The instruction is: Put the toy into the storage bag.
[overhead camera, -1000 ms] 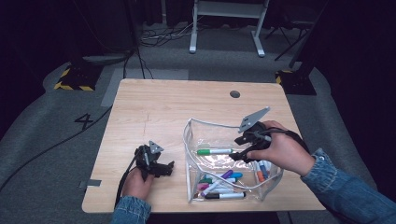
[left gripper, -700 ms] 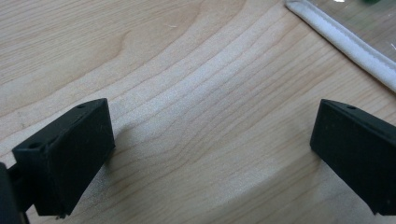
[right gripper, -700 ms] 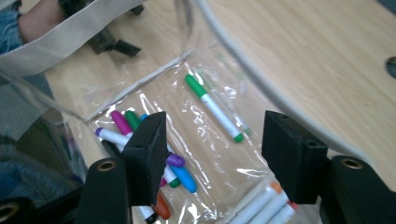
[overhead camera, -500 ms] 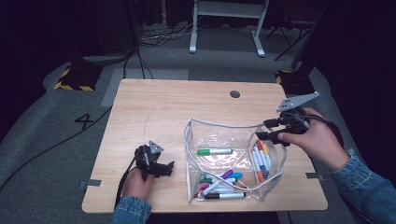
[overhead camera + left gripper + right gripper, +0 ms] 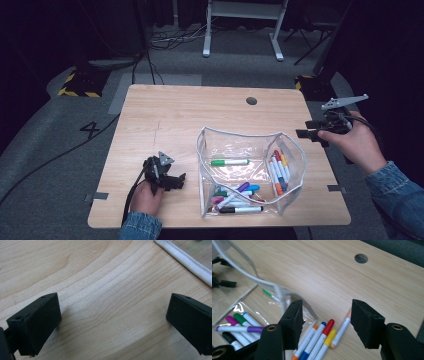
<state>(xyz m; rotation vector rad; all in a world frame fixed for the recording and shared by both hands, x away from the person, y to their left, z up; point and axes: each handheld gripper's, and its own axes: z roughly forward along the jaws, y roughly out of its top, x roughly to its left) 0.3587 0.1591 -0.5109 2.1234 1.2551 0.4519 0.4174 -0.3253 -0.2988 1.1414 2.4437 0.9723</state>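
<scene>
A clear plastic pouch (image 5: 202,165) stands open on the wooden table (image 5: 175,120). A green marker (image 5: 230,162) lies in its middle, a row of markers (image 5: 277,170) at its right side, and several more (image 5: 235,197) at its front. My right gripper (image 5: 306,129) hovers at the table's right edge, beside the pouch. It is open, its jaws have just been closing a little, and nothing is between them. In the right gripper view the jaws (image 5: 325,322) frame the row of markers (image 5: 324,335) below. My left gripper (image 5: 175,181) rests open on the table, left of the pouch.
A round cable hole (image 5: 251,100) sits near the table's far edge. The pouch's white zip edge (image 5: 185,260) runs close past the left gripper (image 5: 113,322). Bare wood stretches over the table's left and far parts. Dark floor and cables surround the table.
My right gripper has moved from over the pouch out to the right, to the table's right edge, rising slightly. The left gripper and the pouch have stayed where they were.
</scene>
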